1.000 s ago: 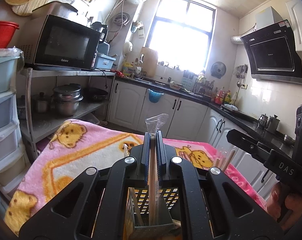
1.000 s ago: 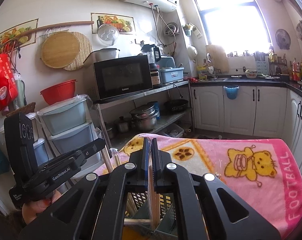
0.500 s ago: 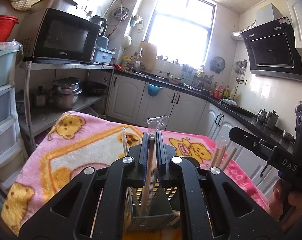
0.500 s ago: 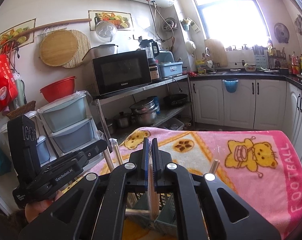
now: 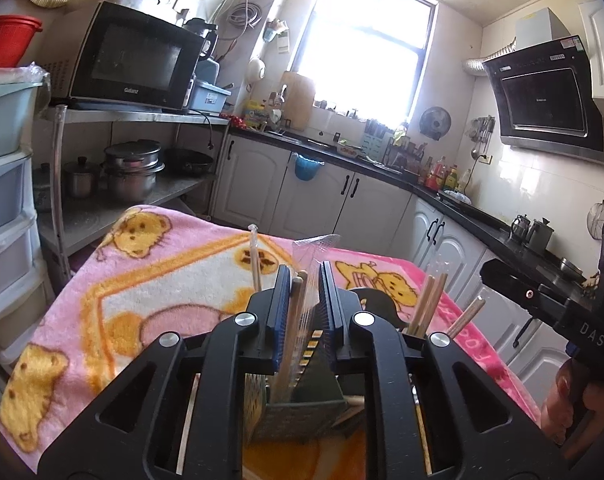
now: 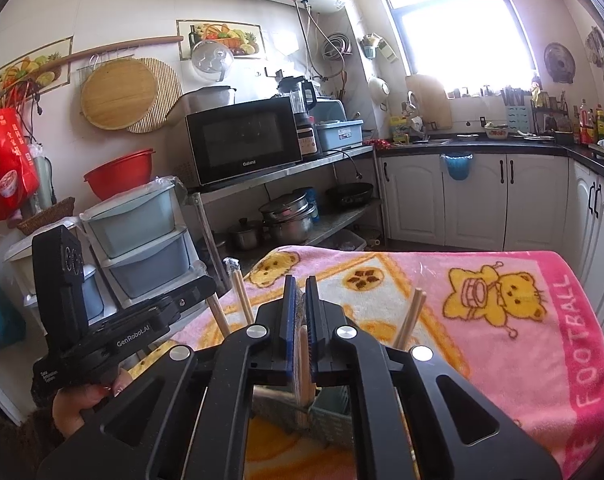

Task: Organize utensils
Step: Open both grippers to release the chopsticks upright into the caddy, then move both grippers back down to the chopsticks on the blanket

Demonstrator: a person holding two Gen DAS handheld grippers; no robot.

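On the pink bear-print blanket (image 6: 502, 344), lettered "FOOTBALL" along its far hem, stands the grey-green slotted utensil holder (image 5: 302, 412), directly beneath both tools. Behind, black microwave (image 6: 243, 140) on the steel shelf reads "Galanz". Left gripper (image 5: 300, 312) body, seen from the right wrist view, reads "GenRobot.AI"; right gripper (image 6: 297, 320) body, seen from the left wrist view, shows "DAS". Left gripper jaws are now spread, with a pair of wooden chopsticks in clear plastic wrap (image 5: 295, 320) standing loose between them, leaning against the left pad, lower end down in the holder; one second ago the jaws were pressed onto this pair. Right gripper jaws stand close, pinching a second wrapped wooden chopstick pair (image 6: 302, 364), lower end in the holder; gap is unchanged from earlier. Both wrist views have risen slightly, so more blanket shows. Further pale wooden chopsticks (image 5: 428, 304) stand tilted in the holder's compartments to either side; which compartment each occupies cannot be told.
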